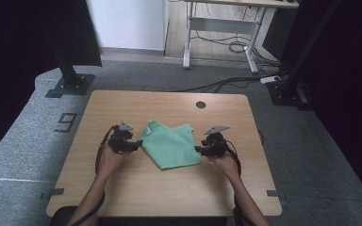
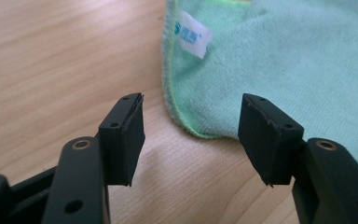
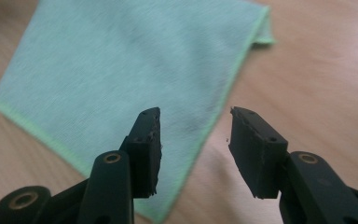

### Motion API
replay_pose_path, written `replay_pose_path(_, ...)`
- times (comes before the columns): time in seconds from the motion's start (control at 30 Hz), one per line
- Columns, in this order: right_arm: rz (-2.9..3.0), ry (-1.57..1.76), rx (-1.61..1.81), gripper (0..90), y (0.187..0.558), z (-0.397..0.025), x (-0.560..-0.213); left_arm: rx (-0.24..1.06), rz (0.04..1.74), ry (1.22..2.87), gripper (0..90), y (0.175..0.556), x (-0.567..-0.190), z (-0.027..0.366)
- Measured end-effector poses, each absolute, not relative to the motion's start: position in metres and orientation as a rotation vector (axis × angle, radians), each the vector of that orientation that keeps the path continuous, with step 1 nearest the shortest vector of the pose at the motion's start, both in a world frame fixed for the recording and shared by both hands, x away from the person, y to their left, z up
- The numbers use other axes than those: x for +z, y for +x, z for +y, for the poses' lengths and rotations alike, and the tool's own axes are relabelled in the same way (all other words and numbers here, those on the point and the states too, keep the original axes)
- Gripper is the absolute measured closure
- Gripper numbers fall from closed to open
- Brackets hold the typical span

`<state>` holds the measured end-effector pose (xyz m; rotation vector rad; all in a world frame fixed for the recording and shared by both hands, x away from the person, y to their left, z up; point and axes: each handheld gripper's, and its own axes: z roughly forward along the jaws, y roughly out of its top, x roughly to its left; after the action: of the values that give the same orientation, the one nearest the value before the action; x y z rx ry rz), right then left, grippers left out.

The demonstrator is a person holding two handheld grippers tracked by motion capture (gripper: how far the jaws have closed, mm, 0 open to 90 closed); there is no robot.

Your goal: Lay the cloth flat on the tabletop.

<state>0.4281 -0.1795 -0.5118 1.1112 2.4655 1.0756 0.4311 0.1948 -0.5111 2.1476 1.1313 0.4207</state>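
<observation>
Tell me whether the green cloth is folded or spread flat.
Folded. In the high view the green cloth lies as overlapping layers with an uneven outline, and the left gripper view shows one layer's edge crossing another near the white label.

I read a dark "9" marked on the grey floor (image 1: 14,141) left of the table (image 1: 169,188); the cloth's white tag (image 2: 193,34) carries blue print too blurred to read.

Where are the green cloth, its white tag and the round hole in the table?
green cloth (image 1: 172,146), high view, its middle.
white tag (image 2: 193,34), left gripper view, its centre.
round hole (image 1: 201,104), high view, its centre.
</observation>
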Motion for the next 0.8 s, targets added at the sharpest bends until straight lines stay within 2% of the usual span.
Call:
replay_pose_path(0.13, 2.491, 1.089, 1.063, 47.3, 0.422, -0.169, -0.522, 0.438, 1.146, 2.135, 41.9, 0.44, -0.52, 0.191)
replay_pose_path(0.3, 2.547, 1.043, 0.962, 61.2, 0.416, -0.161, -0.534, 0.445, 1.168, 2.131, 44.9, 0.448, -0.525, 0.185)
replay_pose_path(0.57, 2.561, 1.006, 0.896, 62.7, 0.39, -0.175, -0.533, 0.476, 1.149, 2.1, 41.2, 0.462, -0.508, 0.171)
replay_pose_path(0.8, 2.564, 1.018, 0.904, 61.8, 0.379, -0.192, -0.534, 0.497, 1.098, 2.183, 41.7, 0.489, -0.514, 0.127)
